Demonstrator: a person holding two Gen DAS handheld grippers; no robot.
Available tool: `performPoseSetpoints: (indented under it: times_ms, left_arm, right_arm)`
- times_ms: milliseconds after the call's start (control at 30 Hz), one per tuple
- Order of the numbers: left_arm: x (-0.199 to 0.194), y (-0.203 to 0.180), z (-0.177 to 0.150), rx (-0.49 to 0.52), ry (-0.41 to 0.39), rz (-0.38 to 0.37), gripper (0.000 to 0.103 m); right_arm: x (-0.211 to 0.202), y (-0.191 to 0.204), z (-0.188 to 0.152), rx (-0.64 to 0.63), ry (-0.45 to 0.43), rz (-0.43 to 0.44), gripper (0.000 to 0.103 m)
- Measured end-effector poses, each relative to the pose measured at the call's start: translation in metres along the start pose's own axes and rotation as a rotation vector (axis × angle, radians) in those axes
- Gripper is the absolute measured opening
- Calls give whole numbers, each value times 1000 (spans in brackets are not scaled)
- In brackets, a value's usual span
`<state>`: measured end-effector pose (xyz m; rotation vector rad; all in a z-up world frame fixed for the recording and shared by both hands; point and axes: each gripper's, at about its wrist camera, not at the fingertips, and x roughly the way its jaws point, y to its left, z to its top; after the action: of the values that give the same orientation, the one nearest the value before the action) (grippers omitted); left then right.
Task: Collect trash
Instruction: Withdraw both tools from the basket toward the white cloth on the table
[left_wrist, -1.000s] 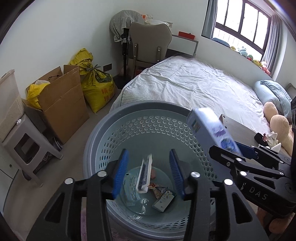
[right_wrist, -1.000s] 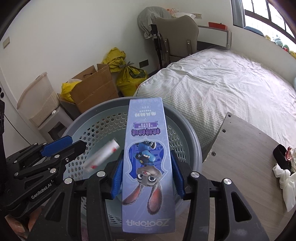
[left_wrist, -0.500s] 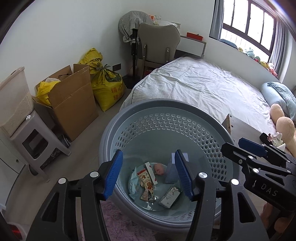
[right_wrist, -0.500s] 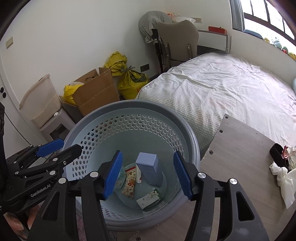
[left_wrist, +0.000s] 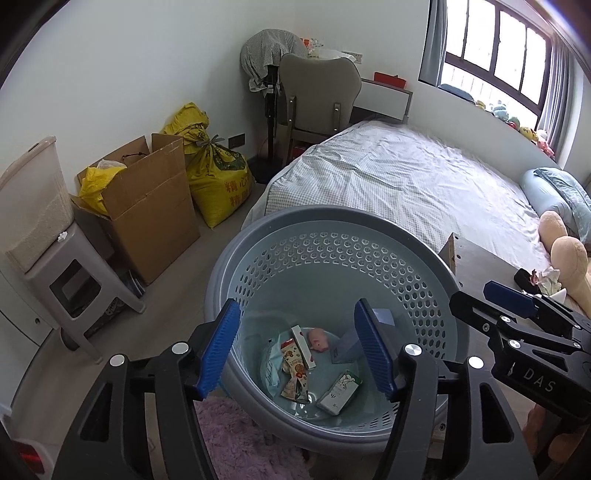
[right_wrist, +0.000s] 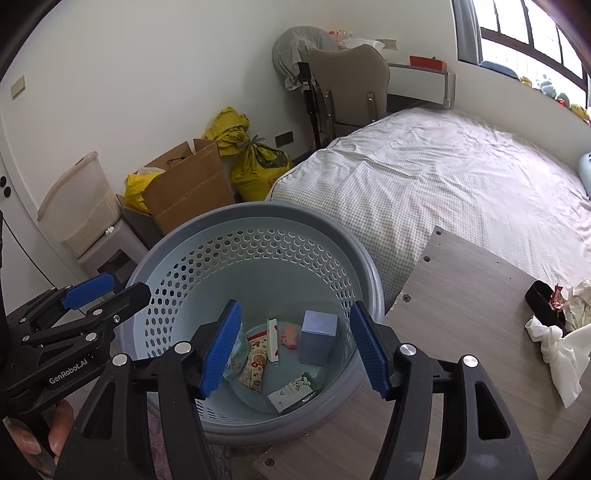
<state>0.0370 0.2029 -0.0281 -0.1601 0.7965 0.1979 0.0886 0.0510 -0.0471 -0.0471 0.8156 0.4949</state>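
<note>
Grey-blue laundry basket (left_wrist: 332, 236) fills the left wrist view: left gripper (left_wrist: 297, 349) fingers just spreading wide, empty, above wrappers (left_wrist: 295, 373) and a small carton (left_wrist: 338, 393) inside. Right wrist view: right gripper (right_wrist: 295, 349) also just opening, empty, blue box (right_wrist: 318, 338) lying in the basket beside the worktop (right_wrist: 461, 280).

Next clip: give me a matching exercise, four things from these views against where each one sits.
Things:
1. pink pig toy
2. blue box
3. crumpled white cloth
4. cardboard box

Places:
A. on the wooden board
B. by the wall, beside the yellow sack
C. in the basket, left of the blue box
D. in the basket, standing upright

Pairs: 1-C, 2-D, 3-A, 4-B
</note>
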Motion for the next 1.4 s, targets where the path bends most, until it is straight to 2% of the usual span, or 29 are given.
performPoseSetpoints:
  times_ms: [367, 600, 867, 1400]
  left_arm:
    - [-16, -8, -4, 13, -17, -9, 68]
    - [-30, -17, -7, 26, -38, -19, 71]
    - [-46, -32, -13, 55, -63, -32, 74]
    - [-76, -74, -28, 121, -84, -86, 74]
  right_arm:
    - [-20, -4, -6, 13, -34, -12, 67]
    - [-38, -15, -15, 33, -58, -28, 77]
    - [-61, -33, -29, 66, -75, -52, 83]
    - [-110, -67, -54, 115, -124, -103, 85]
